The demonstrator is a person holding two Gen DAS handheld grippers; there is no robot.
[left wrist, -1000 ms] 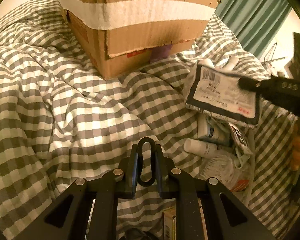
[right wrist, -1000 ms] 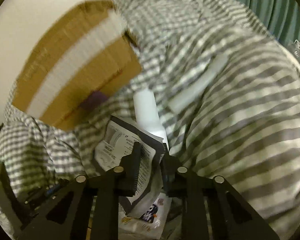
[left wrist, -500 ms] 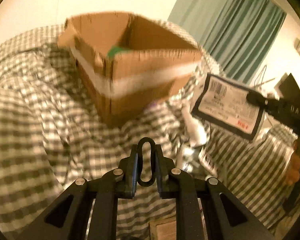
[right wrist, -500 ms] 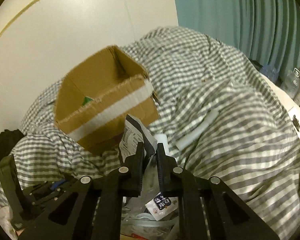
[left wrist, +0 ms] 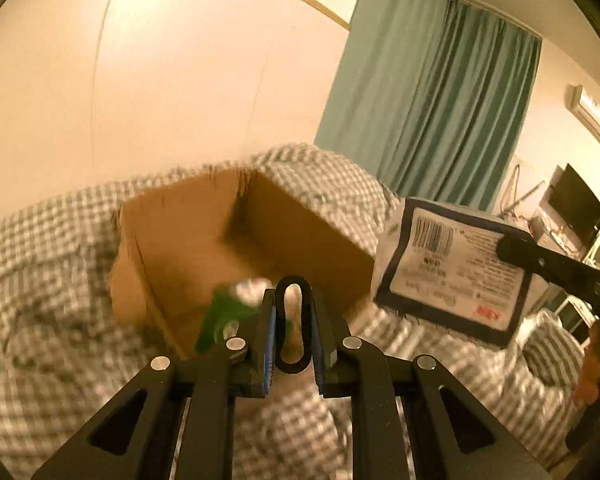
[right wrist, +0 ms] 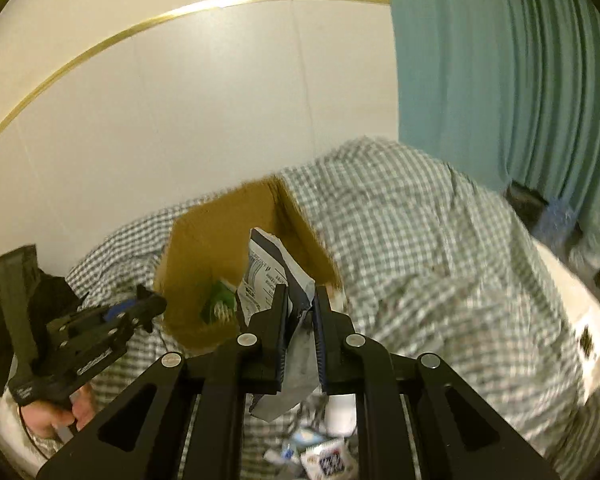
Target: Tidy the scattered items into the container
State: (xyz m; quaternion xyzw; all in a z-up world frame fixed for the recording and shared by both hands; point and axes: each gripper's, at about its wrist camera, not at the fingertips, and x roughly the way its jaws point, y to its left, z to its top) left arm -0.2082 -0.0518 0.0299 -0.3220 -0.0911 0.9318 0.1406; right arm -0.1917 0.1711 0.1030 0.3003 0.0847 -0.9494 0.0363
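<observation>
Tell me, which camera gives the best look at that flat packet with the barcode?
The left wrist view: the packet faces it flat, barcode and label showing. The right wrist view sees the same packet edge-on and crumpled, pinched in the right gripper, partly hidden by its jaws.

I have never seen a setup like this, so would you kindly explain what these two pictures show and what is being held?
No robot here: a person holds a pair of handheld tongs in each hand, each with a fisheye camera looking along its fingers. One picture is from the left tongs, shut on a black loop-shaped clip. The other is from the right tongs, shut on a flat labelled packet. Ahead, an open cardboard box with something green inside sits on a checked bedcover. More small items lie below the right tongs.
</observation>
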